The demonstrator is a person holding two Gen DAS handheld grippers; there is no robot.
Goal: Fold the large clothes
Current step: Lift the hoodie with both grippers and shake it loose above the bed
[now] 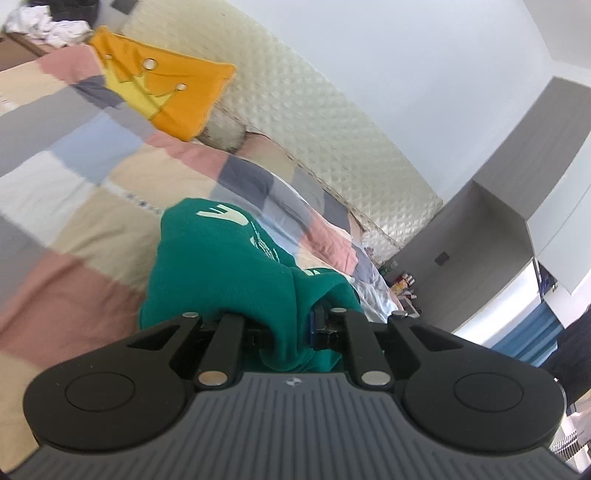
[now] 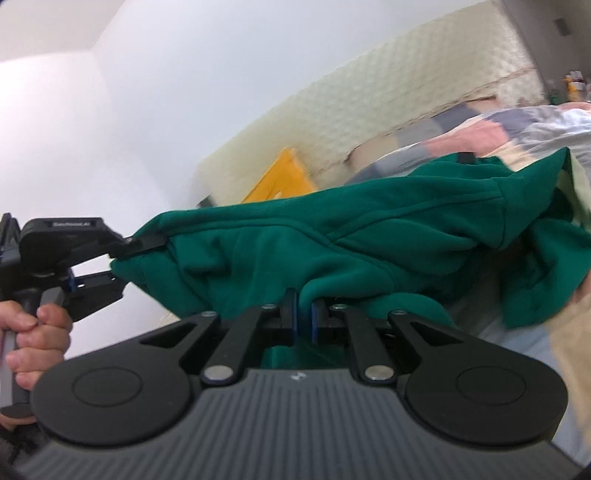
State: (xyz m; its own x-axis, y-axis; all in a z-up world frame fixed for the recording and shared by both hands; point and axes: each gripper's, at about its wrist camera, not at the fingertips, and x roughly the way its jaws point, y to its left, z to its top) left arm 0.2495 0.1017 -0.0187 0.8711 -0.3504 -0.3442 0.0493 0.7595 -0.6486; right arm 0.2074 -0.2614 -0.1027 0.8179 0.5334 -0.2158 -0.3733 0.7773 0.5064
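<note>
A large green sweatshirt [image 1: 221, 266] hangs lifted above the bed, stretched between both grippers. In the left wrist view its cloth bunches over my left gripper [image 1: 295, 328] and hides the fingertips; only one blue pad [image 1: 314, 325] shows. The right wrist view shows the left gripper [image 2: 133, 258] from the side, clamped on one corner of the sweatshirt [image 2: 332, 251], with a person's hand [image 2: 37, 332] on its handle. My right gripper [image 2: 303, 314] is shut on a fold of the sweatshirt's lower edge, blue pads pressed on the cloth. The rest of the garment trails right onto the bed.
Below lies a bed with a checked pastel quilt [image 1: 74, 184]. An orange crown pillow [image 1: 162, 88] leans on the cream padded headboard [image 1: 314, 122]. Crumpled white clothes [image 1: 40, 22] sit at the far left. Grey cabinets [image 1: 498, 221] and a cluttered shelf [image 1: 402, 284] stand at the right.
</note>
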